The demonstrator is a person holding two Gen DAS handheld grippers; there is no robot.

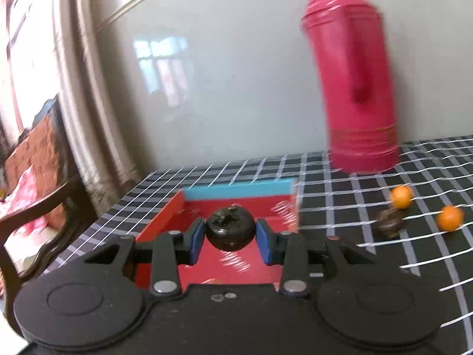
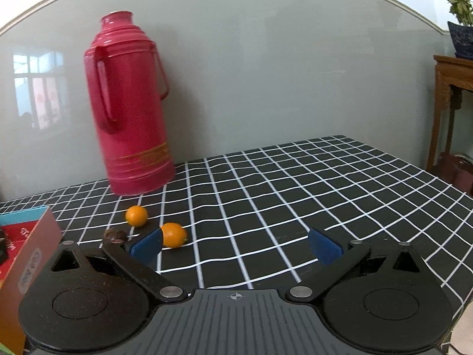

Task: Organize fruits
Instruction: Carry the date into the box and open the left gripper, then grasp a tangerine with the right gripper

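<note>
Left gripper [image 1: 230,235] is clamped on a dark round fruit [image 1: 230,229], blue pads touching both sides, held above the red box [image 1: 165,222] w/ its blue back wall. Only the left wrist view gives you that grip and the box interior; it's blurred, so box contents are unreadable.

Right gripper [image 2: 235,245] is released, jaws spread wide, nothing btwn them, over the checked cloth on the desk [image 2: 325,183]. Right wrist view is sharper: two orange fruits [image 2: 136,215] [image 2: 174,234] lie near each other on the desk, nearer one just beside your right gripper's left pad. Second dark fruit [image 2: 114,234] sits just left of them, partly hidden behind the gripper linkage. Box corner shows at left edge only.

Red thermos [image 2: 130,106] stands upright against the wall, behind the fruits. Wooden stand w/ potted plant [image 2: 459,3] at far right.
</note>
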